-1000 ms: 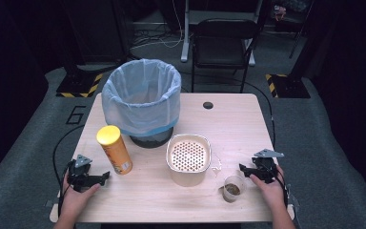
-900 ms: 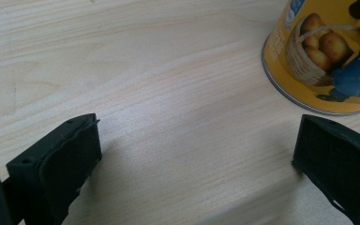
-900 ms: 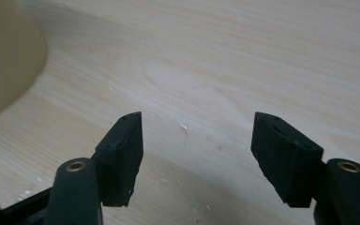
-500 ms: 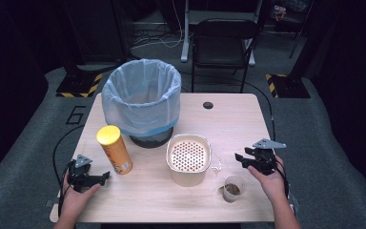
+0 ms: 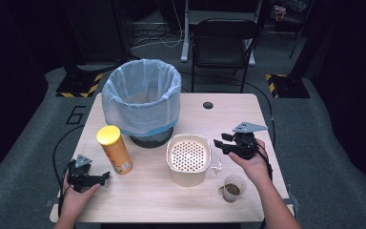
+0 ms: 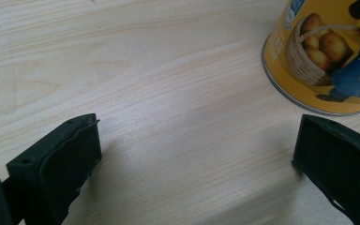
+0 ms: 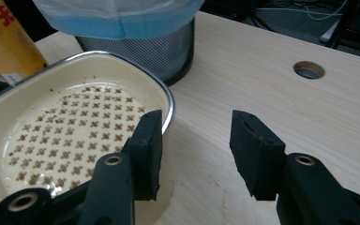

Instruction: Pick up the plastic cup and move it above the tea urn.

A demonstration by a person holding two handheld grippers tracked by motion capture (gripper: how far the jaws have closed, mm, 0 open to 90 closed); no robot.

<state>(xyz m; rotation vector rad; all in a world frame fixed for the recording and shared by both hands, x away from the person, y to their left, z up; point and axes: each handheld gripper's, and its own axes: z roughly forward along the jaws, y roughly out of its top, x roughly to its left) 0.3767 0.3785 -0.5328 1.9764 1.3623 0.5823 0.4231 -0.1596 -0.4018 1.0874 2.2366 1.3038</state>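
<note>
While right gripper nears strainer bowl, fingers spread empty | left gripper idle, released | next, likely: straddle rim, clench.

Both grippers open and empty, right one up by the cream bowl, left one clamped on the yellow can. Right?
Not quite. The left gripper is open and holds nothing: in the left gripper view the yellow can stands beyond its spread jaws. The rest holds: the right gripper is open and empty beside the cream bowl.
</note>
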